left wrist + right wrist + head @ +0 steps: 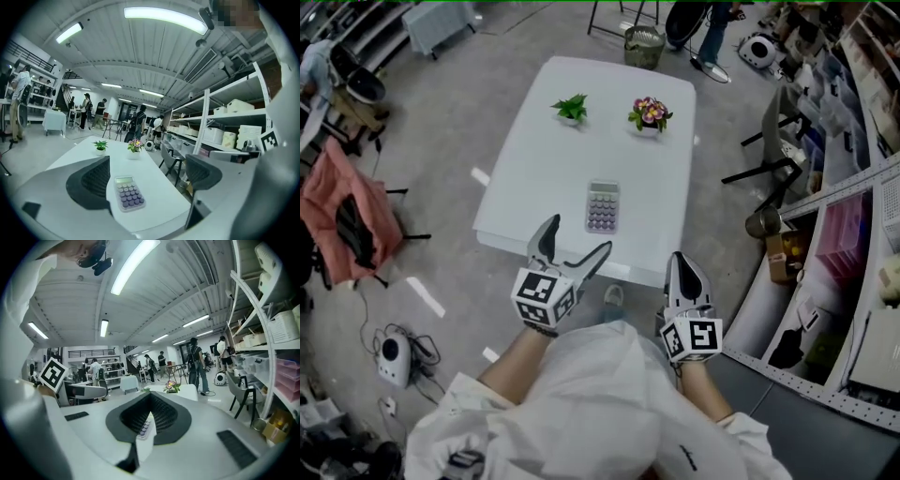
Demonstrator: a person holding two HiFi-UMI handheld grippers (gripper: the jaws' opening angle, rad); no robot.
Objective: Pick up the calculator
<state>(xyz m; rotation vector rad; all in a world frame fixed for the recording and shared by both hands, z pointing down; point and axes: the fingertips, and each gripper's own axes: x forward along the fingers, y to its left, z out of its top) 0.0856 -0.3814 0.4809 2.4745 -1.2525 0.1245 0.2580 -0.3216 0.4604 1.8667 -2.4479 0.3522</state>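
Left gripper (577, 238) is released, its two jaws spread wide above the near edge of the white table (534, 178), gripping nothing. Its own view shows the dark ribbed pads far apart, with the calculator (127, 192) framed in the gap between them but lying flat on the tabletop ahead, touching neither jaw. From the head view this gripper covers part of the table's near edge, and the person's white sleeves (581, 394) hide everything below both grippers.

Toward the middle, the calculator sits alone in the near half of the table, display end away from the person. Its display is too small to read. Further back stand a small green plant (571, 108) and, to its right, a flowering plant (650, 113), well apart from the calculator.

On the right, the right gripper (680, 265) hangs off the table's near edge, clenched with its tips together and holding nothing. In its own view the closed jaws block almost all of the table, leaving only a thin sliver of calculator keys visible through the slit. Shelving (853, 234) at the far right is cut off by the frame.
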